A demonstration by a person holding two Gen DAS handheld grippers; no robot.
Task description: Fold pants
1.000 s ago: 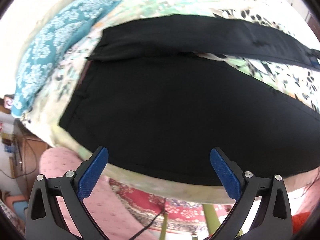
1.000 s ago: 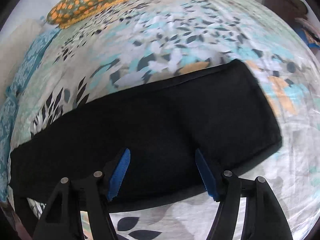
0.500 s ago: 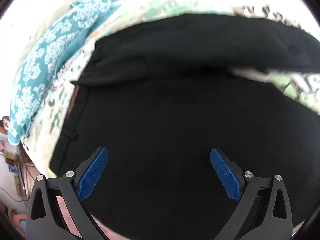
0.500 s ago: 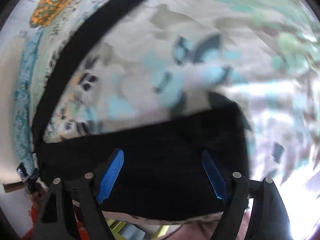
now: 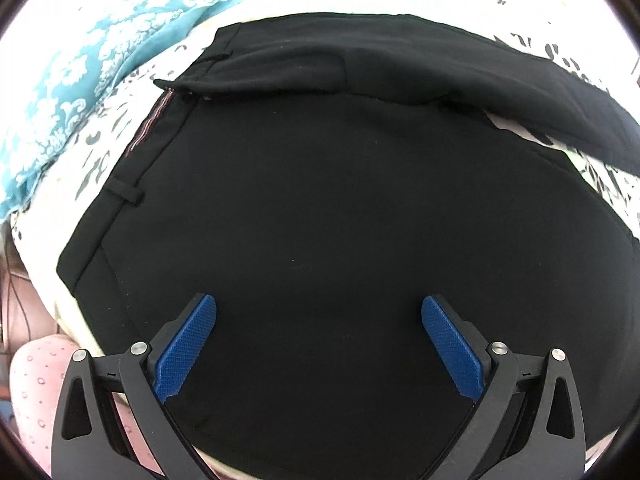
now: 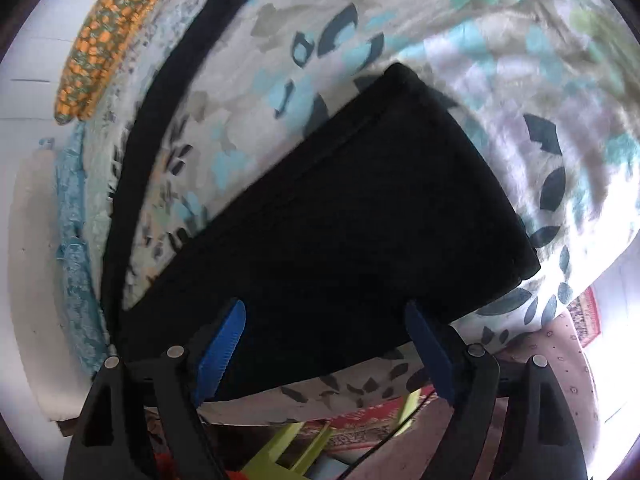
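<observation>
Both grippers had dropped closer to the black pants [image 5: 340,220] on the bed [image 6: 500,92]; fingers apart, holding nothing; cloth looked soft, floppy; best pinched at the waistband [image 5: 120,200].

This is a home bedroom. A leaf-printed white bedsheet [image 6: 500,92] covers the bed, an orange-spotted pillow [image 6: 100,40] at its far edge. A red patterned rug [image 6: 360,420] lies below.
</observation>
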